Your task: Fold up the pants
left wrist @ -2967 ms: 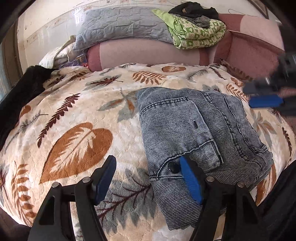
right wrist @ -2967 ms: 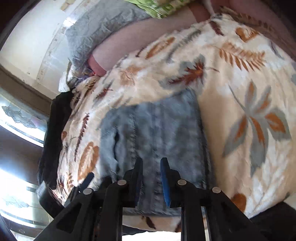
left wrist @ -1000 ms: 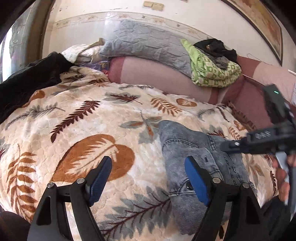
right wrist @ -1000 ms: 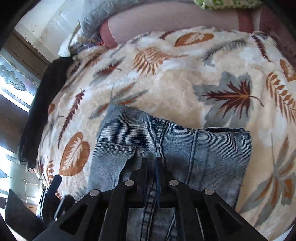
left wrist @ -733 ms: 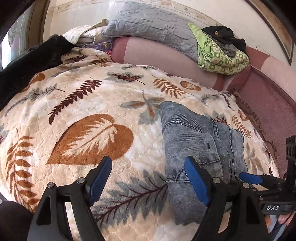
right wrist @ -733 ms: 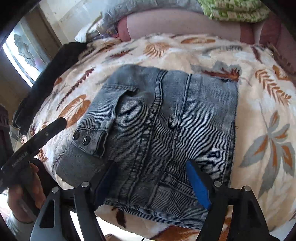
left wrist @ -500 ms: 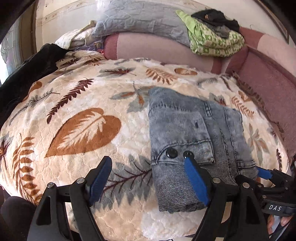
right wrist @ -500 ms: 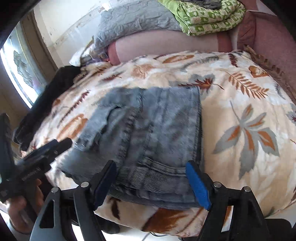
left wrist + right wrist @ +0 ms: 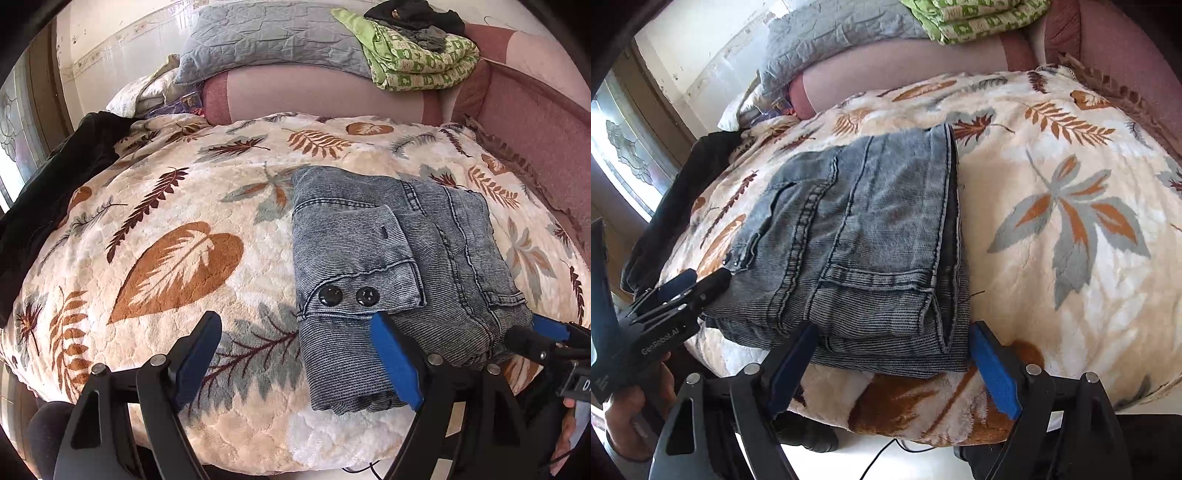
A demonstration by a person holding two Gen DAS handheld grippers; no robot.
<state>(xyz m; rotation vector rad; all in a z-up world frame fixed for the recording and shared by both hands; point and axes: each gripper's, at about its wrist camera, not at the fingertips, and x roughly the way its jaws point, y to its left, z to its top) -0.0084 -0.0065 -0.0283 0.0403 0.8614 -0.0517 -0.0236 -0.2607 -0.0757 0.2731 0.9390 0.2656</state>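
Lying folded near the front edge of the bed: grey-blue denim pants (image 9: 399, 258) in a compact rectangle on the leaf-print fleece blanket (image 9: 177, 258).

The bundle's long axis runs from the near edge of the bed toward the pink bolster (image 9: 314, 96) at the back, with the waistband end and its two black buttons (image 9: 349, 295) facing the near edge and the folded layers stacked at the bundle's right side. The left gripper (image 9: 295, 354) hovers at the near edge with its blue pads spread wide, the right-hand pad over the waistband corner, holding nothing. The right gripper (image 9: 890, 363) sits just in front of the stacked layers, tongs likewise spread wide and empty. A grey quilted pillow (image 9: 273, 37) and a green patterned quilt (image 9: 417, 59) rest on the bolster, and dark clothing (image 9: 48, 192) lies along the blanket's left side.
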